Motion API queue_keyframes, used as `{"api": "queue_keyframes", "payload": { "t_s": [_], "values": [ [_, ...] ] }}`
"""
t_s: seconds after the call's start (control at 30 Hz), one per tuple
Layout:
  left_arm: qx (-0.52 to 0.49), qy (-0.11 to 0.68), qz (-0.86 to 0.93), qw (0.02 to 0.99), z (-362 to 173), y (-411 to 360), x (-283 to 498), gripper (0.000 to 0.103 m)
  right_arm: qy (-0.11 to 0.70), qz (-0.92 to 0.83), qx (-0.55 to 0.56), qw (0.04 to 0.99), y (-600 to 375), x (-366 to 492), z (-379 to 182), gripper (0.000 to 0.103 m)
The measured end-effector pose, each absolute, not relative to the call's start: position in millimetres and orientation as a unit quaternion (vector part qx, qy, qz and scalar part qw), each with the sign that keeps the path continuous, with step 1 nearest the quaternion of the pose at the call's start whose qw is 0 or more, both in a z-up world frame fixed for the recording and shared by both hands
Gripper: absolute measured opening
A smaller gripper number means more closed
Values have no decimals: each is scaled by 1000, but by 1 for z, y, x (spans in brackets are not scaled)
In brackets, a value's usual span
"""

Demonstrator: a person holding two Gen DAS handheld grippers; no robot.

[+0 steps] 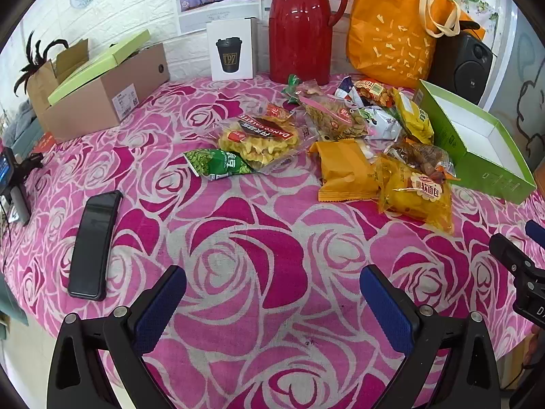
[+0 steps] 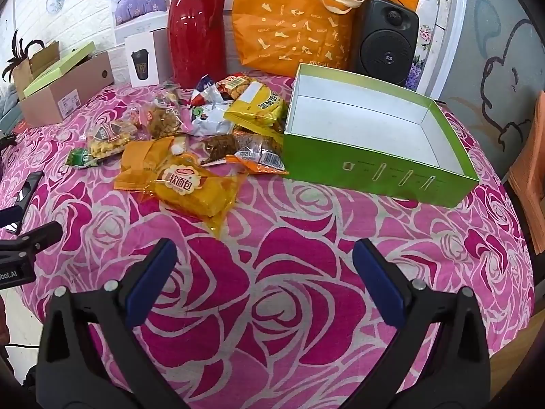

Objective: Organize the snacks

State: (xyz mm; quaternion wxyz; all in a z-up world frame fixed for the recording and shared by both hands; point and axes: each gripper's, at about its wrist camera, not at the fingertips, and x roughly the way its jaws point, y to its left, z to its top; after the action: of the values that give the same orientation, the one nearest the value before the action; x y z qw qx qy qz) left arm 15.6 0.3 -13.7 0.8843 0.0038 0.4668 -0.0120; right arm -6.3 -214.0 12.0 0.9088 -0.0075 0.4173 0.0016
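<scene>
A pile of several snack packets lies mid-table on the pink rose cloth: a yellow soft-bread bag [image 1: 417, 194] [image 2: 194, 187], an orange packet [image 1: 345, 170] [image 2: 143, 160], a clear waffle-cookie bag [image 1: 262, 139] and a green pea packet [image 1: 218, 165]. To the right of the pile stands an open green box [image 2: 378, 170] [image 1: 477, 143] with a white, empty inside. My left gripper [image 1: 272, 289] hovers open over bare cloth in front of the pile. My right gripper [image 2: 264, 262] is open too, in front of the box and the bread bag, holding nothing.
A black phone [image 1: 93, 245] lies at the left. At the back stand a red thermos [image 1: 301, 24], an orange tote bag [image 2: 299, 17], a black speaker [image 2: 385, 39], a white cup carton [image 1: 233, 49] and a cardboard box [image 1: 102, 99]. The table edge curves close on the right.
</scene>
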Motion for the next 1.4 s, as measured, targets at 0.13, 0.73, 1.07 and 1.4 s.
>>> {"api": "queue_keyframes", "payload": {
  "t_s": [0.13, 0.73, 1.07, 1.4],
  "values": [
    [2, 464, -12, 886, -12, 0, 18, 103, 418, 1, -2, 909, -217, -5, 12, 103],
    [-17, 458, -16, 888, -10, 5, 20, 103, 428, 1, 7, 904, -217, -3, 6, 103],
    [-19, 462, -16, 886, -13, 5, 24, 103, 439, 4, 3, 899, -213, 0, 2, 103],
    [-17, 471, -16, 882, -19, 4, 30, 103, 450, 7, 7, 893, -216, 7, -7, 103]
  ]
}}
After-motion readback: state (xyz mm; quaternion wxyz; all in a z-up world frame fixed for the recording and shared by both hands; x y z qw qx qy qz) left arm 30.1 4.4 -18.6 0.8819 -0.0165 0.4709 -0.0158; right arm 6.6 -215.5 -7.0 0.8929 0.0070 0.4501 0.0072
